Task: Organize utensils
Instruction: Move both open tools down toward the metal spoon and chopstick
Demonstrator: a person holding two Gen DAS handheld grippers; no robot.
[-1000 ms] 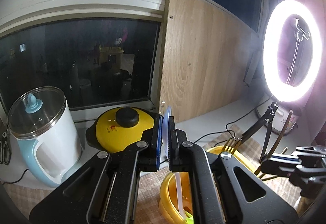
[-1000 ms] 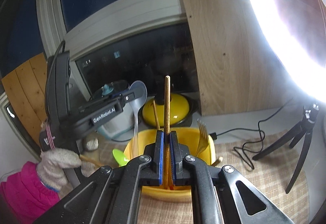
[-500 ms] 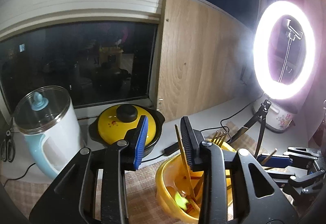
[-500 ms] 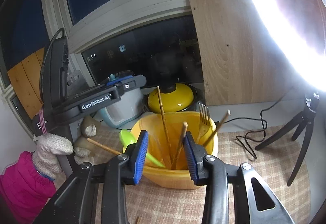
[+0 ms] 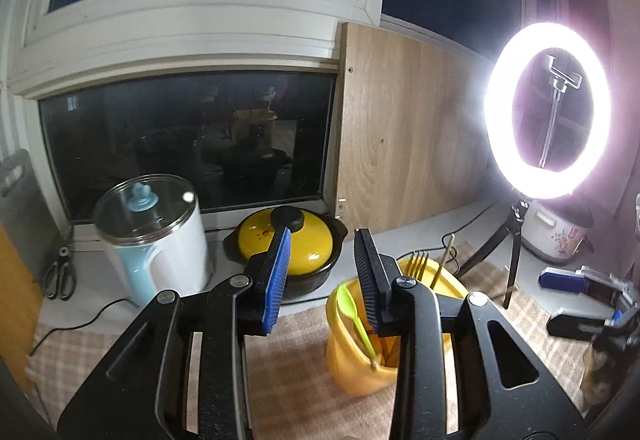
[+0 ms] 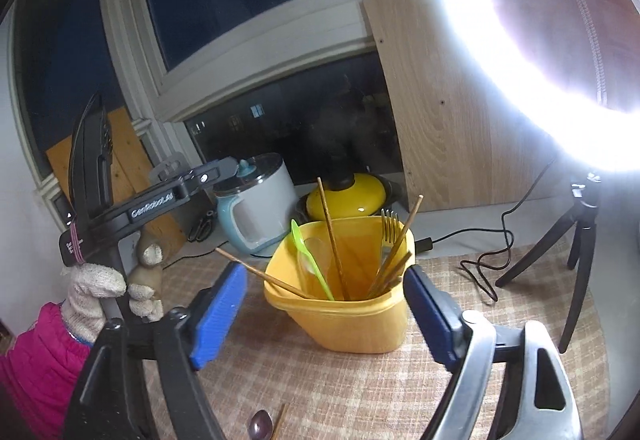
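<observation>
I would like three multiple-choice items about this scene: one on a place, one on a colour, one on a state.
1. Where does the fork stand?
A. inside the yellow tub
B. flat on the checked cloth
C. on the pot lid

2. What colour is the plastic spoon in the tub?
A. red
B. light green
C. black

3. How does the right gripper stand?
A. shut on a chopstick
B. shut on the fork
C. open, holding nothing

Answers:
1. A: the tines stick up out of the tub at its right side, beside the chopsticks.
2. B: its handle rises light green above the tub's left rim.
3. C: its blue pads stand wide apart on either side of the tub in the right wrist view, nothing between them; the jaws have just been opening.
</observation>
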